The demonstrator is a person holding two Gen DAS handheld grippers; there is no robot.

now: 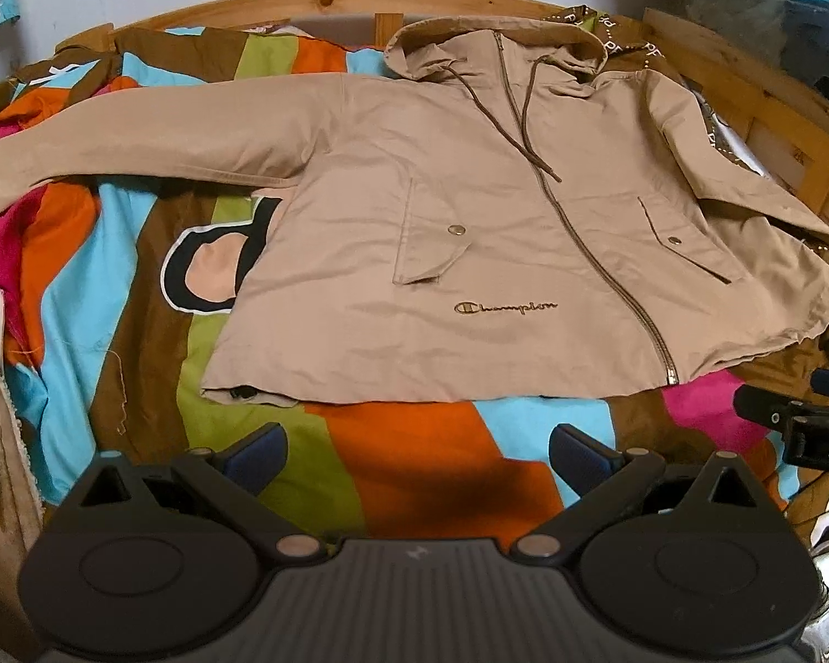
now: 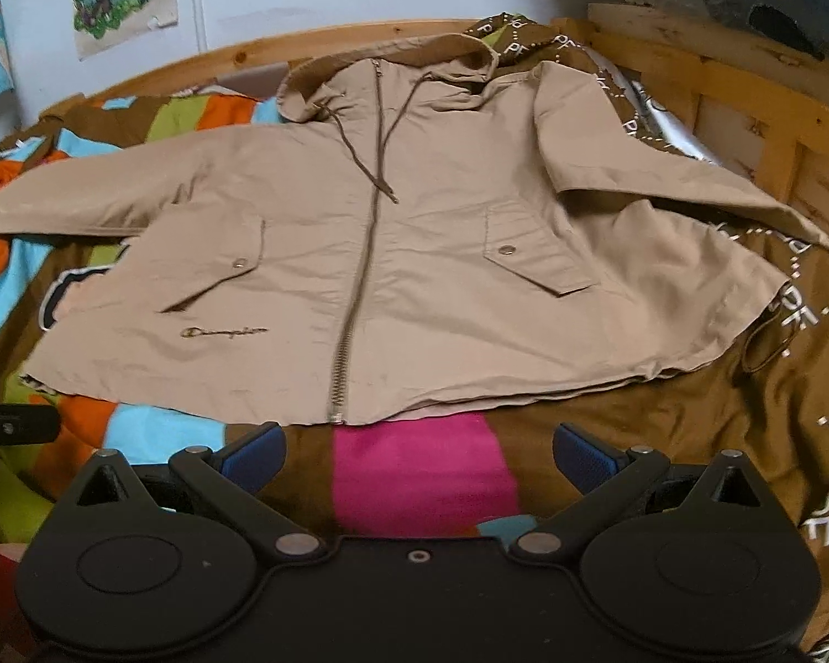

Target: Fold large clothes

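Fingers wide on left gripper (image 1: 417, 456) and right gripper (image 2: 420, 456), holding nothing, above bedspread (image 1: 414, 464) just near of hem. Beyond, jacket (image 1: 470, 210) flat, front up, zipped, hood (image 1: 470, 50) far, sleeves spread left and right. Farther, wooden frame (image 2: 746, 83).

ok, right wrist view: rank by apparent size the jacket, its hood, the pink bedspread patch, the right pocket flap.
1. jacket
2. pink bedspread patch, though it lies nearer the camera, so its lead over the hood is unsure
3. hood
4. right pocket flap
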